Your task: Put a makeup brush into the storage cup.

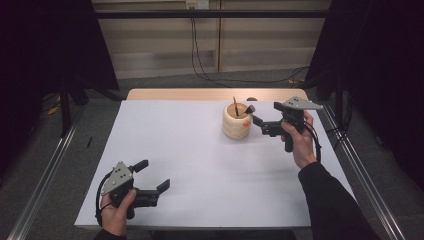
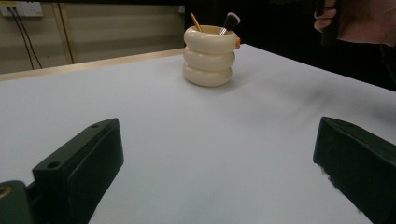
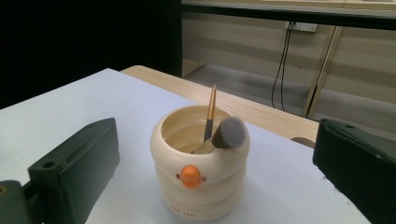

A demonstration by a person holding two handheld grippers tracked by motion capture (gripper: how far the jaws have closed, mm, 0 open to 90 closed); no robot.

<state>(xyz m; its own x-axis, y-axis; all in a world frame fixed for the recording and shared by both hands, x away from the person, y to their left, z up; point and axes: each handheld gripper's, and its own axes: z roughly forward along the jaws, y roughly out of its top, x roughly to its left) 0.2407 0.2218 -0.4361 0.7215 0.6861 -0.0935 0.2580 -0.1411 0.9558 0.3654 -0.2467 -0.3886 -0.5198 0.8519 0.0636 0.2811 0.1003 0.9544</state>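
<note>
High view: ringed cream pot point(image 1: 237, 121) holding brushes point(image 1: 247, 110), far right on tabletop point(image 1: 190, 165).
Right tongs point(image 1: 256, 113) spread wide just beside pot, empty; left tongs point(image 1: 152, 175) spread, empty, near left.

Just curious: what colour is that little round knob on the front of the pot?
Orange knob, on the cream pot; clearest in the right gripper view.

No word, brand or number can be read anywhere. The cream ribbed pot point(image 3: 200, 168) carries a row of small dark marks low on its front, at about six o'clock below its orange button point(image 3: 191, 176); they may be lettering, but they are too small and blurred to make out.
</note>
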